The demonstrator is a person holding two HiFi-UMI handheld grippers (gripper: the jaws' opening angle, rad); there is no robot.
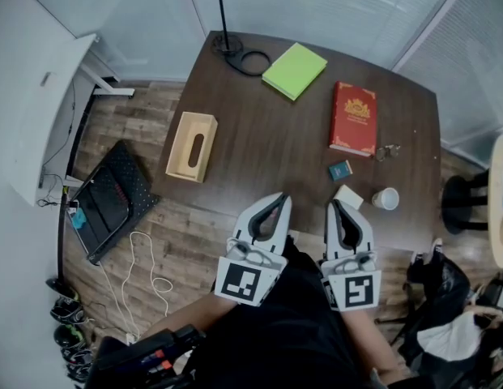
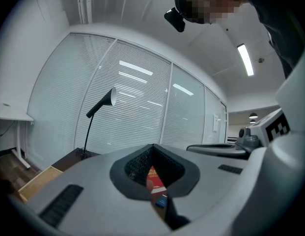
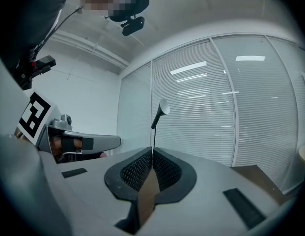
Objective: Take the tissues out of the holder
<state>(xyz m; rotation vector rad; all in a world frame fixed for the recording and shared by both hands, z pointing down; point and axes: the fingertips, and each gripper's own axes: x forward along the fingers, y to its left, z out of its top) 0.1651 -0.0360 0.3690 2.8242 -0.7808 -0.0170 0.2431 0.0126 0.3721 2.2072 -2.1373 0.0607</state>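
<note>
The light wooden tissue holder (image 1: 191, 146) lies at the left edge of the dark table (image 1: 267, 152). Its oval slot looks dark and no tissue shows in it. A corner of the holder (image 2: 37, 183) appears low left in the left gripper view. Both grippers hang over the table's near edge, well right of and nearer than the holder. My left gripper (image 1: 279, 200) (image 2: 153, 146) is shut with nothing in it. My right gripper (image 1: 335, 207) (image 3: 152, 150) is also shut and empty, its tips pressed together.
On the table are a green book (image 1: 294, 70), a red book (image 1: 353, 117), a small blue box (image 1: 340, 169), a white box (image 1: 347, 196), a paper cup (image 1: 385, 198) and keys (image 1: 387, 150). A lamp base (image 1: 228, 43) with a cable loop (image 1: 255, 61) stands at the far edge.
</note>
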